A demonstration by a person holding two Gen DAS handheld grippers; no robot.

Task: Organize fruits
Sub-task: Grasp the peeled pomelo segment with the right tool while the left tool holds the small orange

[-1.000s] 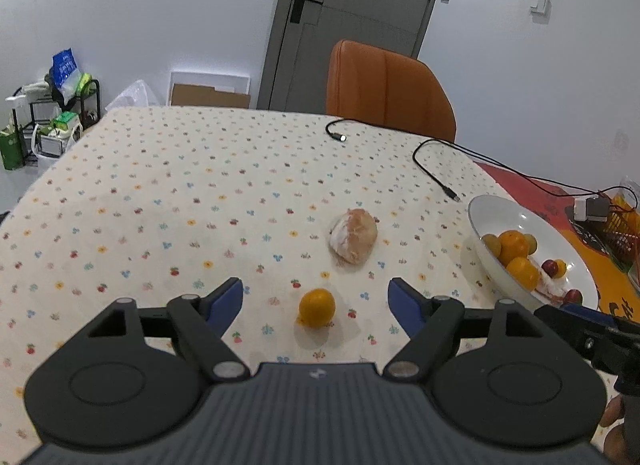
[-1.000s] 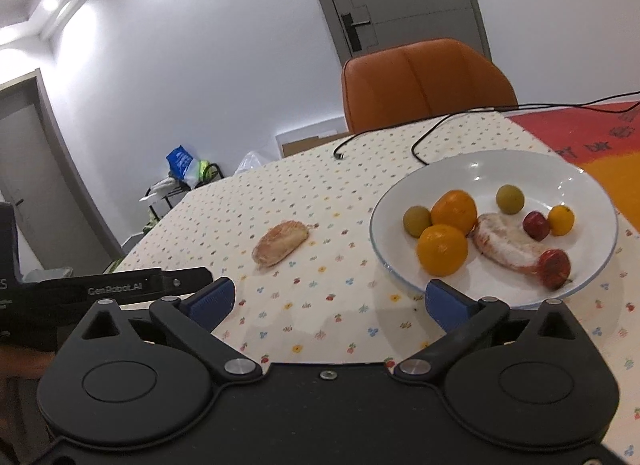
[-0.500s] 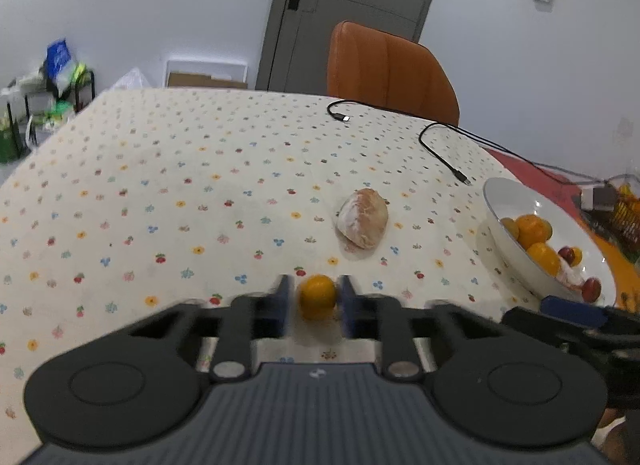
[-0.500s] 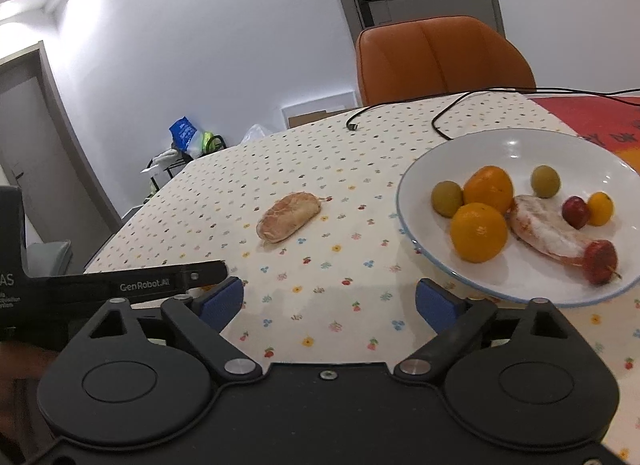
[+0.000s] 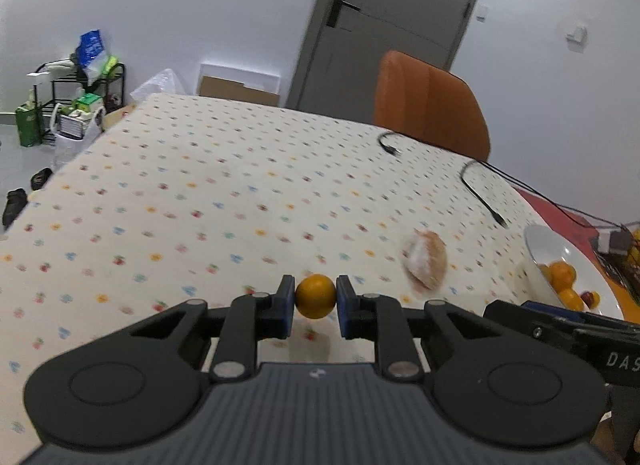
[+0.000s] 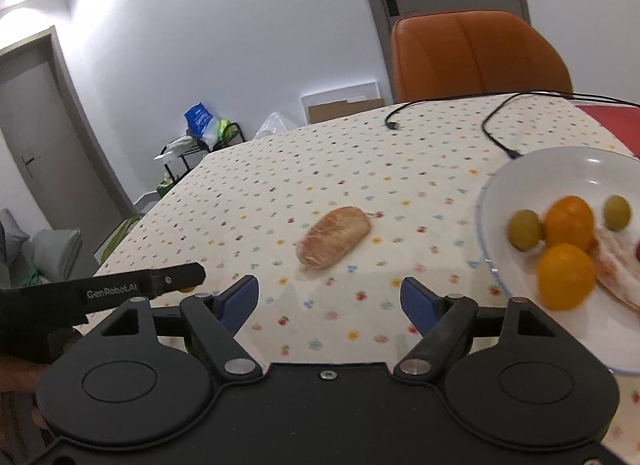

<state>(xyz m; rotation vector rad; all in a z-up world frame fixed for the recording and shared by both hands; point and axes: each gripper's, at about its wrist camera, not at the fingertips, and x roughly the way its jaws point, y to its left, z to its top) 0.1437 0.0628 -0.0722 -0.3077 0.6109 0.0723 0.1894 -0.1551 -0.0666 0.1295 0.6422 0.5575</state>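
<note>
A small orange (image 5: 315, 295) is clamped between the blue pads of my left gripper (image 5: 315, 299), lifted a little off the flowered tablecloth (image 5: 224, 201). A pale brown oblong fruit (image 5: 426, 263) (image 6: 334, 237) lies on the cloth to the right of it. The white bowl (image 6: 520, 181) (image 5: 538, 243) at the right holds two oranges (image 6: 566, 276), two green fruits (image 6: 525, 230) and other pieces. My right gripper (image 6: 330, 299) is open above the cloth, just short of the oblong fruit, with nothing between its pads.
Two black cables (image 6: 494, 133) lie on the far part of the table near the bowl. An orange chair (image 5: 430, 103) stands behind the table. A red mat (image 5: 560, 211) covers the right end. The table's left edge drops to a rack (image 5: 64, 105) and bags on the floor.
My left gripper closed on the small orange and raised it off the cloth. The right gripper, still open, swung left, so the bowl slid to the right edge of its view.
</note>
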